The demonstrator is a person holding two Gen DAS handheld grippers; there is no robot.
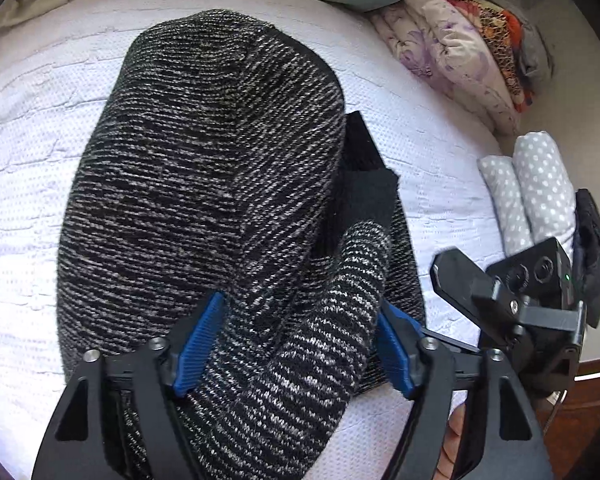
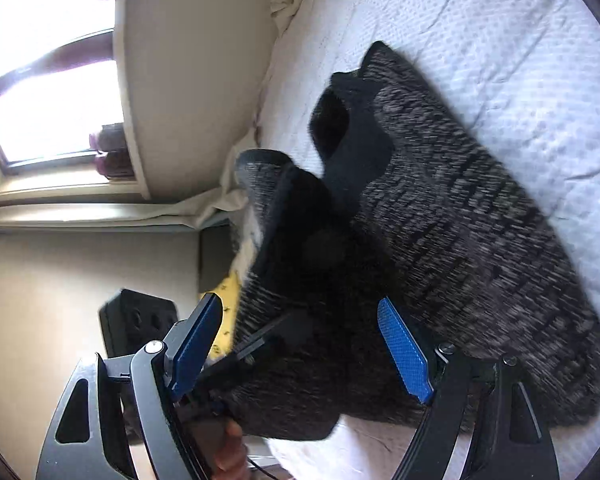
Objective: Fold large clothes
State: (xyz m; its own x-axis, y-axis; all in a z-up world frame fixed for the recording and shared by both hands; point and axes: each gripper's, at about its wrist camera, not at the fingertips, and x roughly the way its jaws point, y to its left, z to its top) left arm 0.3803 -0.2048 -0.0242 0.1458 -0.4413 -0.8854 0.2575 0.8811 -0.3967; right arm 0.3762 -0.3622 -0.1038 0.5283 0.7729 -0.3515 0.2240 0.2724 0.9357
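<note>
Lying folded on the white bed [image 1: 28, 152] is your black-and-grey knit sweater [image 1: 204, 168]. Your left hand-held gripper [image 1: 300, 340] stands open, one sleeve [image 1: 332, 320] passing loose between its pads. Your right hand-held gripper [image 2: 300, 348] stands open over the sweater, gripping nothing.

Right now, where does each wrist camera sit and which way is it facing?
Left wrist: above the sweater on the bed, looking steeply down; left gripper open over a sleeve, right gripper alongside.
Right wrist: rolled sideways, looking low across the sweater toward a window; right gripper open.
Shared: sweater, bed.
</note>
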